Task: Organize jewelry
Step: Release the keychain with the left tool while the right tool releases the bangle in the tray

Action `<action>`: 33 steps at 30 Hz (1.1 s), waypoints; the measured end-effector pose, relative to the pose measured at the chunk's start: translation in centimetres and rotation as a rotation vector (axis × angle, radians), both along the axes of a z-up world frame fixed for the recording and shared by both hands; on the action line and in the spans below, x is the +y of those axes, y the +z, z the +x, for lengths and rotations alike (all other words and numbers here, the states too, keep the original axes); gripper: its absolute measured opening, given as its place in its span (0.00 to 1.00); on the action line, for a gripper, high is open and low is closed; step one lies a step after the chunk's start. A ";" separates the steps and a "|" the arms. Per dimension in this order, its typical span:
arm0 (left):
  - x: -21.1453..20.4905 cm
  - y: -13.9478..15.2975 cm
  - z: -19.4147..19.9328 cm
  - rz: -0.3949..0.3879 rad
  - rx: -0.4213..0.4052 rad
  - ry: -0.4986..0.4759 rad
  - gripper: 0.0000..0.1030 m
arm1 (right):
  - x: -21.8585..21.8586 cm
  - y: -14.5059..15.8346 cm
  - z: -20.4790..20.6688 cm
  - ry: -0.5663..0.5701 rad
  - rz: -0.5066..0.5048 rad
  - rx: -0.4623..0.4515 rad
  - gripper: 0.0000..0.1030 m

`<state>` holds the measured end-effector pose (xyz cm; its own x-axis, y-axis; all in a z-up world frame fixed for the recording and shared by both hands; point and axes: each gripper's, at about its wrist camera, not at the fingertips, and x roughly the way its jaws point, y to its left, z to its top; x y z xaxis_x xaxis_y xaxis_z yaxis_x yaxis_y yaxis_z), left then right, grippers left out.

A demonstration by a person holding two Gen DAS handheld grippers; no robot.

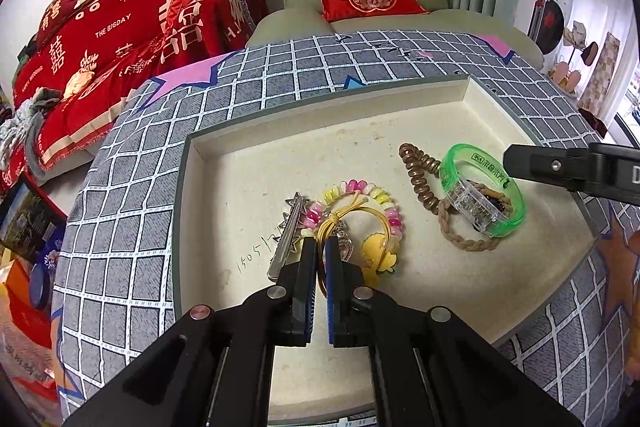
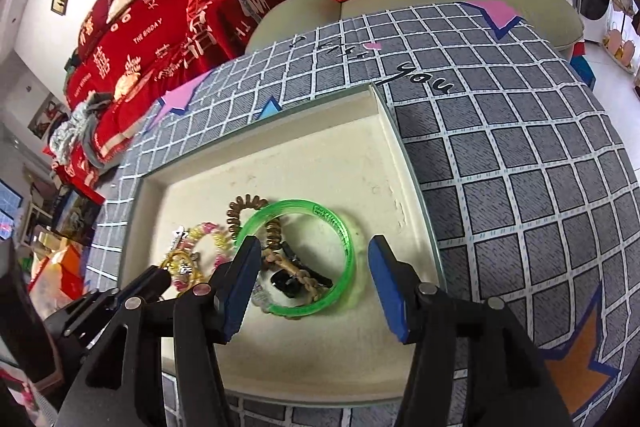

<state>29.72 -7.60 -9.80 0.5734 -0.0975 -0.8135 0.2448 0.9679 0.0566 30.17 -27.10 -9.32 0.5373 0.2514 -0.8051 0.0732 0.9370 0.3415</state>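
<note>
A: While the left gripper [image 1: 319,247] has its pads almost together, clamped on the yellow elastic cord [image 1: 340,217], how is the right one?

B: The right gripper [image 2: 312,251] stands wide apart around the green bangle [image 2: 320,259], not pressing it.

A: And the jewelry?

B: All lies inside the cream tray [image 1: 320,131]: one green bangle, one brown coil, one braided band, one pastel bead bracelet, one silver clip.

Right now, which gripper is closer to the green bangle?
Right. The right gripper stands open around the green bangle; the left gripper is shut at the yellow hair tie, off to the bangle's side.
</note>
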 end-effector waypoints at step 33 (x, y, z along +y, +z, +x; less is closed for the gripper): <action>0.1 3.4 -1.3 -0.108 -0.071 -0.008 1.00 | -1.8 1.9 -2.7 -0.044 0.078 -0.036 0.78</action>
